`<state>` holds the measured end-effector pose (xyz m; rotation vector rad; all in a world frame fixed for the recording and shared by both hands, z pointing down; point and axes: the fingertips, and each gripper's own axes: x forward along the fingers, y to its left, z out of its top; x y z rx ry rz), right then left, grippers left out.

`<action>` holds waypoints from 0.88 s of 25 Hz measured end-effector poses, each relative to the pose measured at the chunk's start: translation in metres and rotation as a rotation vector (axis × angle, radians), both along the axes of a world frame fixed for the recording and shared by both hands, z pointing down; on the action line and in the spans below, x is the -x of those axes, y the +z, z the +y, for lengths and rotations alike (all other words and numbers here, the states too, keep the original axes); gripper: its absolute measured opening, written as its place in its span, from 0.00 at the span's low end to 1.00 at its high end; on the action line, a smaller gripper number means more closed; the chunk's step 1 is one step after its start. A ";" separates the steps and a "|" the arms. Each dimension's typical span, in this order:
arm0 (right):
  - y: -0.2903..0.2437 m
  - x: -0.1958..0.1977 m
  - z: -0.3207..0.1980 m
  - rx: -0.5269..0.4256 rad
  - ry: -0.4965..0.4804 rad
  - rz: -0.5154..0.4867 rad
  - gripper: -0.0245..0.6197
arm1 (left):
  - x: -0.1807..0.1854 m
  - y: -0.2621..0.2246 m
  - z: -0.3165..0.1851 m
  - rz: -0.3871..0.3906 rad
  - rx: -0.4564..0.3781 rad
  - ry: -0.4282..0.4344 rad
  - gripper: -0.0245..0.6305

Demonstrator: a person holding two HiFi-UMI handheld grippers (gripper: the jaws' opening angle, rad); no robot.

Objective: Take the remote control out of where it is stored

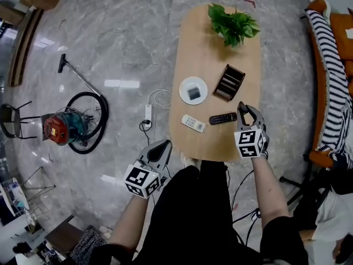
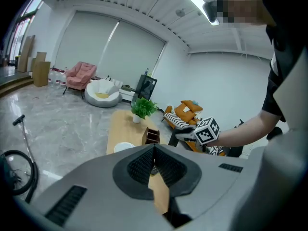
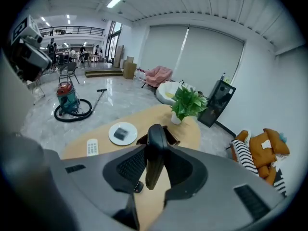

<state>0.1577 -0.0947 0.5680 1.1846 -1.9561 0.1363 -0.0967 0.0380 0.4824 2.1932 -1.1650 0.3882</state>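
Far end of the table (image 1: 198, 48) is taken by the plant (image 1: 233, 24). The middle's crowded: wooden rack (image 1: 229, 82) by the right edge with the plate (image 1: 193, 90) just left of it. Nearer in lie the white remote (image 1: 193, 123) and black remote (image 1: 223, 118). The right gripper (image 1: 242, 110), clamped on a dark remote (image 3: 153, 153), hangs over the near right edge. There's open wood between plant and rack and along the left edge. The left gripper (image 1: 164, 143), jaws together, sits off the near left corner over bare floor.

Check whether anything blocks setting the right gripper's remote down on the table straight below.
Nothing visible directly below: the right gripper grips the held remote over bare tabletop. A second black remote lies close on its left in the head view, the white remote beyond.
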 end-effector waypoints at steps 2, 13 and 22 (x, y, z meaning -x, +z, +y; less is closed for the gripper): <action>0.008 -0.001 0.016 0.015 -0.026 0.036 0.22 | -0.003 0.001 0.001 0.004 -0.002 0.022 0.05; 0.068 0.005 0.091 0.129 -0.189 0.187 0.22 | -0.005 0.017 0.017 0.002 0.019 0.076 0.05; 0.130 0.025 0.124 0.230 -0.451 0.357 0.21 | 0.001 0.041 0.032 0.008 0.057 0.037 0.05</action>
